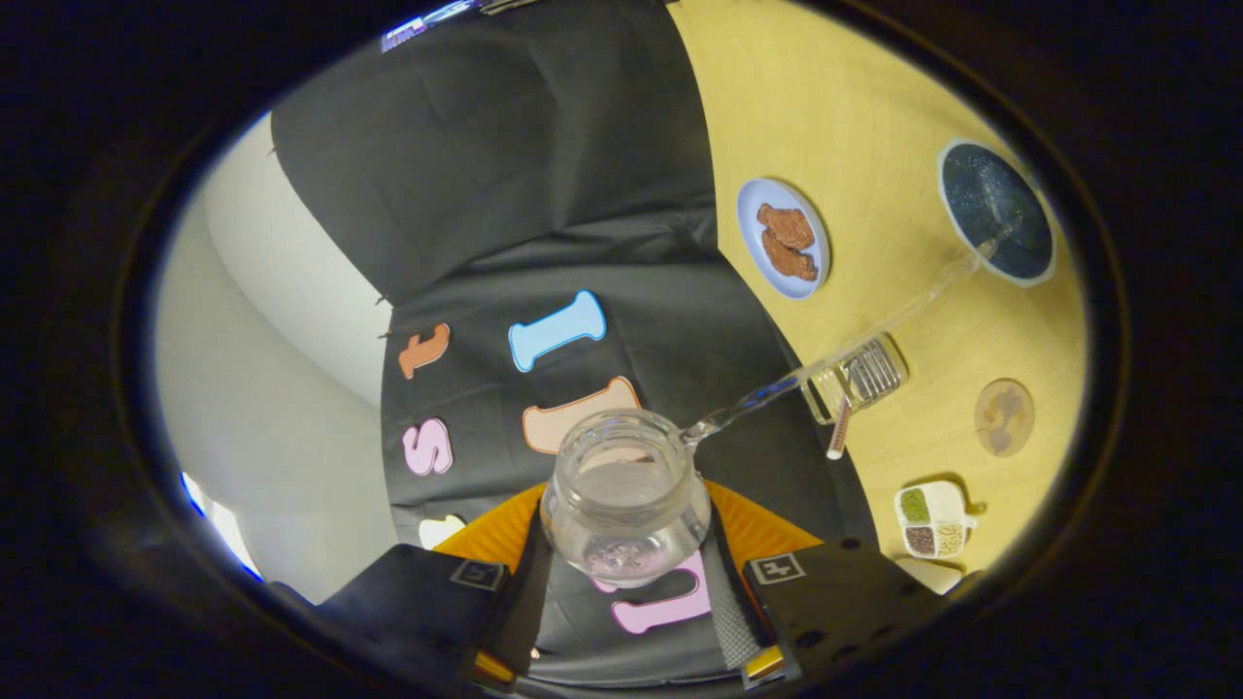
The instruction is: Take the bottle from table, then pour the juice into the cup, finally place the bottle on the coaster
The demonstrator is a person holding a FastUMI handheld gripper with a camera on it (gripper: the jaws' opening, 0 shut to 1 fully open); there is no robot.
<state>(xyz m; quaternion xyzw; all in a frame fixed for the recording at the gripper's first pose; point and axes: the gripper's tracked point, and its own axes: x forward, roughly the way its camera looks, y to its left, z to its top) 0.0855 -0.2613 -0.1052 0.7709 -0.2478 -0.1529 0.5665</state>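
The gripper [626,573] has both fingers [777,602] pressed on the sides of the clear bottle [624,500], which is tipped with its open mouth facing forward. A thin clear stream [874,335] leaves the bottle's rim and lands in the dark, white-rimmed cup [997,213] on the yellow table [855,107]. Relative to the cup: a blue plate [782,238] with brown pieces lies beside it, a ribbed clear container [859,377] sits under the stream, and the round coaster [1004,417] and a divided white dish [932,520] lie nearer the gripper.

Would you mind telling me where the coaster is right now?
In the gripper view, the coaster lies on the yellow table, between the dark cup and the small sectioned dish, beyond the bottle clamped in the hand-held gripper.
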